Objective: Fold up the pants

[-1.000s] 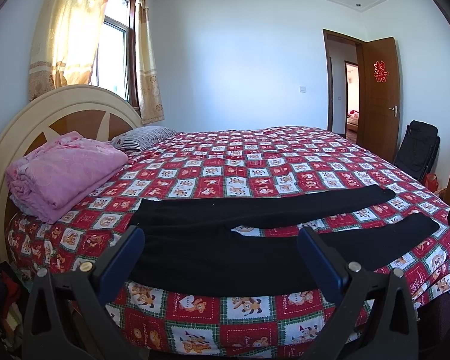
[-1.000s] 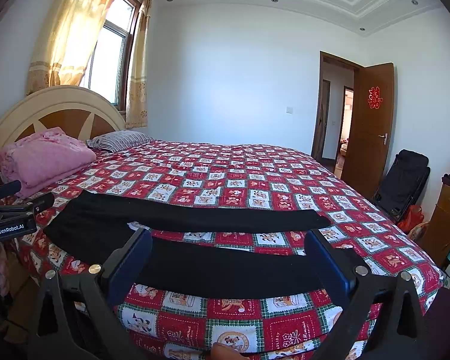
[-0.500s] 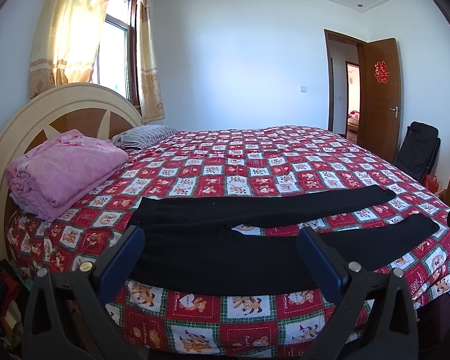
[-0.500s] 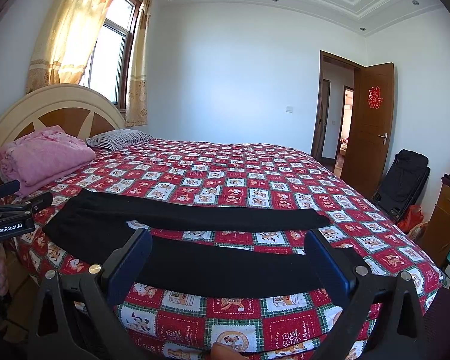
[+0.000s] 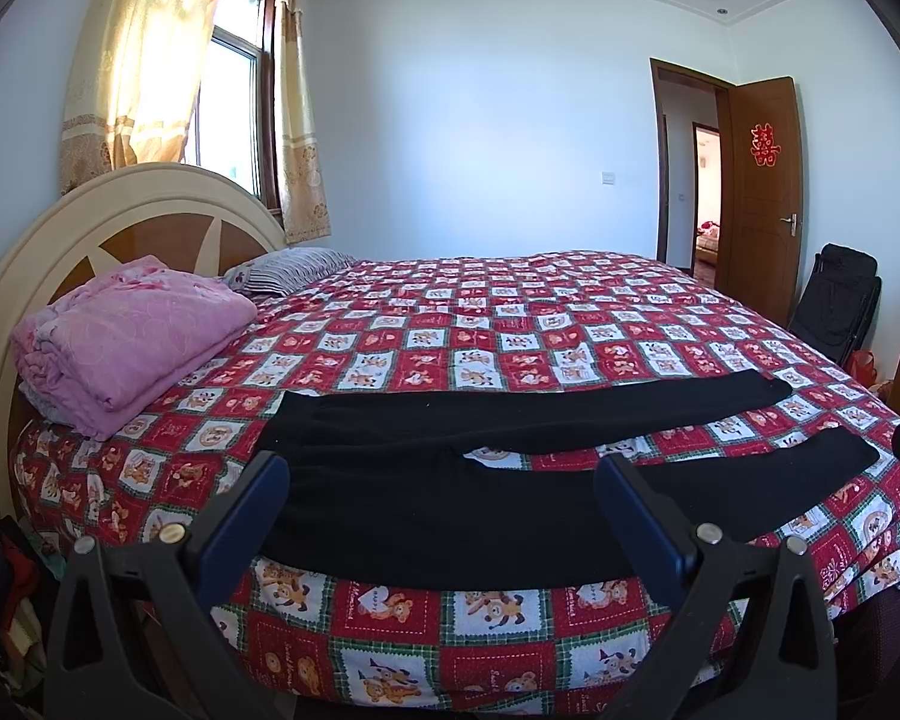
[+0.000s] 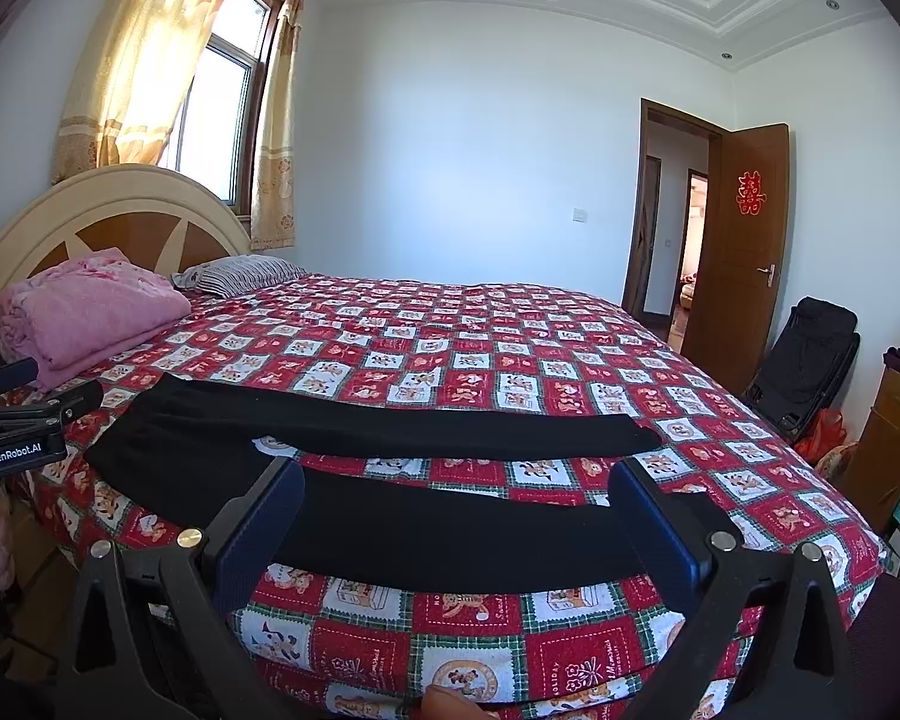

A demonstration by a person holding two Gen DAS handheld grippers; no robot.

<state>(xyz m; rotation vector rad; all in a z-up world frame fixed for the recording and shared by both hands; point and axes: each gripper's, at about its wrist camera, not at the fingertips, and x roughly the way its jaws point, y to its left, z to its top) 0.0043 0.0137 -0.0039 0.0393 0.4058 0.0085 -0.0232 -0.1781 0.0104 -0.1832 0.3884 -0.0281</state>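
Black pants point(image 5: 450, 510) lie flat along the near edge of the bed, waist to the left, two legs spread apart toward the right. They also show in the right wrist view point(image 6: 450, 528). My left gripper point(image 5: 444, 474) is open and empty, held in front of the waist and crotch area, apart from the cloth. My right gripper point(image 6: 456, 480) is open and empty, held in front of the near leg. The left gripper's body point(image 6: 24, 426) shows at the left edge of the right wrist view.
The bed has a red checked cartoon bedspread point(image 5: 510, 324). A folded pink blanket point(image 5: 126, 336) and a striped pillow point(image 5: 288, 267) lie by the headboard point(image 5: 120, 204). A black folding chair point(image 6: 810, 360), a wooden cabinet point(image 6: 894, 444) and an open door point(image 6: 744, 240) are to the right.
Both views have shifted only slightly. The pants lie as before and both grippers stay open.
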